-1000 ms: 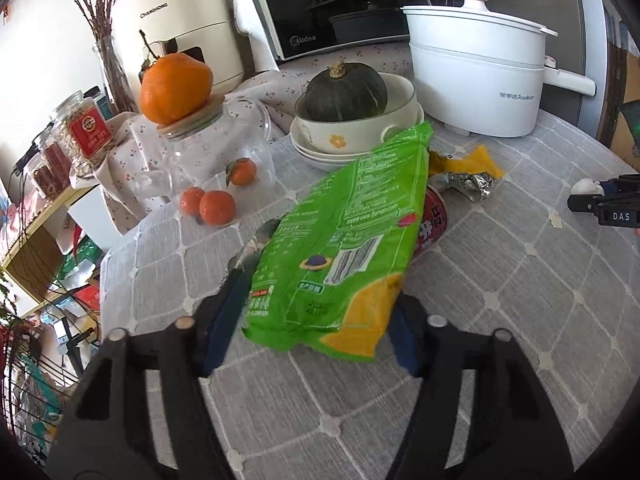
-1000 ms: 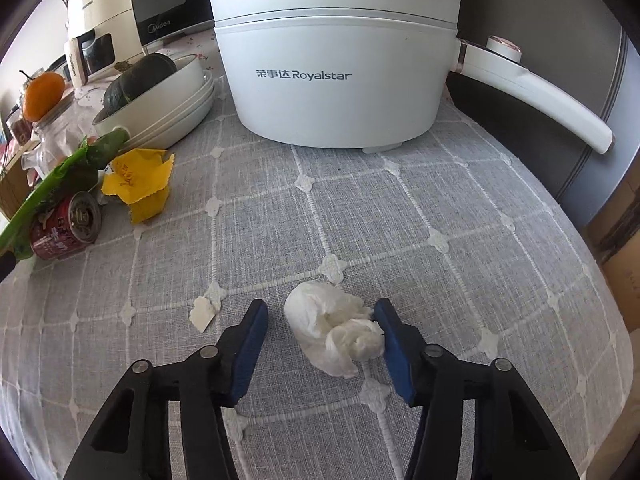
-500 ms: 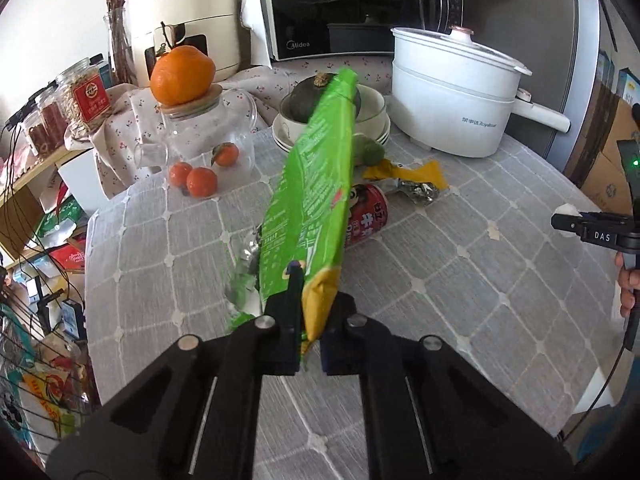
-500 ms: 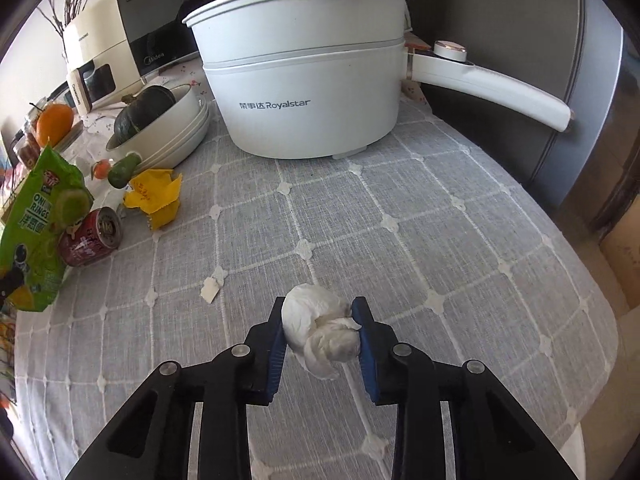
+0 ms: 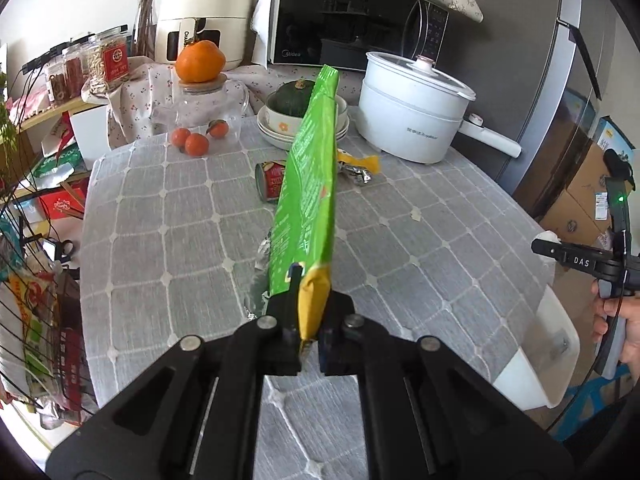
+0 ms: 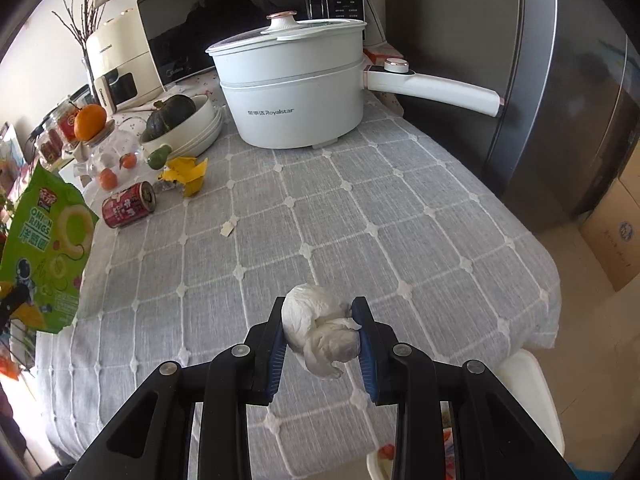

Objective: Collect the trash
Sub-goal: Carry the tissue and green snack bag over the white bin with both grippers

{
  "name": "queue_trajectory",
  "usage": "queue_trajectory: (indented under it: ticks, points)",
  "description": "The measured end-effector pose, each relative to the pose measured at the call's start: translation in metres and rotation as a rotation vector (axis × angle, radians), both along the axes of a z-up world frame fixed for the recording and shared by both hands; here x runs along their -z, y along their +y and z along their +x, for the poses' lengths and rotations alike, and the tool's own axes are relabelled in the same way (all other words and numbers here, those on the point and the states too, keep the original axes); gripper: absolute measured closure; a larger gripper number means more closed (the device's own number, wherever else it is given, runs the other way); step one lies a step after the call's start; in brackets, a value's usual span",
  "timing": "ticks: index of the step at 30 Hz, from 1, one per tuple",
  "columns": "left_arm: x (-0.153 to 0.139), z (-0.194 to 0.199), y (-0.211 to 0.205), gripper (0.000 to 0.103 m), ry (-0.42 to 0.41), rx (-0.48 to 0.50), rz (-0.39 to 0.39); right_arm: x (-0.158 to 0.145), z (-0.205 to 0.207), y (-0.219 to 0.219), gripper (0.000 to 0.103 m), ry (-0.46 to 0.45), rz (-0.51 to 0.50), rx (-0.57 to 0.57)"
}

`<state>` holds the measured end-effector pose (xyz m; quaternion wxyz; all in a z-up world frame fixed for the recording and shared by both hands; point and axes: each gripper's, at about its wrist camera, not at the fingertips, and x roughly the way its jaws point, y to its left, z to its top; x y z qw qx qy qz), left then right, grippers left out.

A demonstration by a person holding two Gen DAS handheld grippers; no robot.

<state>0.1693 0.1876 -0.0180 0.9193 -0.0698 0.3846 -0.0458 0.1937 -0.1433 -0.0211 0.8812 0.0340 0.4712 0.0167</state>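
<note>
Two tools are in use, each clamped on one piece of trash. Left tool (image 5: 310,330): jaws closed tight on the yellow bottom corner of a flat green onion-ring snack bag (image 5: 310,200), which stands edge-on and extends away from the camera, lifted above the worktop (image 5: 168,248), a surface covered in grey cloth with a white grid pattern. Right tool (image 6: 320,334): blue-padded jaws pressed against both sides of a crumpled white paper tissue (image 6: 320,330), held above the near part of the worktop.

Mid-worktop: a small white paper scrap (image 6: 229,229) lies alone on the cloth. Beyond it, a red drink can (image 6: 128,205) lies on its side, and just beside it sits a crumpled yellow wrapper with a silver foil lining (image 6: 186,172).

Far section: a stack of cream bowls (image 5: 280,130) holds a dark green squash (image 5: 290,98). A white lidded electric pot with a long side handle (image 6: 294,92) stands to the right of the bowls. Small oranges (image 5: 196,142) lie by a clear glass jar (image 5: 204,106) with one large orange (image 5: 200,62) on its lid. A black microwave oven (image 5: 356,24) stands at the rear.
</note>
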Motion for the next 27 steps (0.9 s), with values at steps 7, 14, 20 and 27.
queue_trajectory:
  ticks: [7, 14, 20, 27]
  points:
    - [-0.002, -0.034, -0.023, 0.097, -0.018, 0.034, -0.124, -0.008, -0.040, -0.018, 0.071, 0.014, 0.037, 0.025]
    - [0.012, -0.056, -0.060, 0.097, 0.000, 0.089, -0.218, -0.006, -0.064, -0.033, 0.071, 0.051, 0.024, 0.022]
    - [0.025, -0.064, -0.100, 0.097, 0.034, 0.162, -0.286, -0.008, -0.087, -0.055, 0.071, 0.069, 0.003, 0.014]
    - [0.020, -0.066, -0.164, 0.097, 0.049, 0.311, -0.302, -0.006, -0.112, -0.099, 0.071, 0.096, -0.003, 0.058]
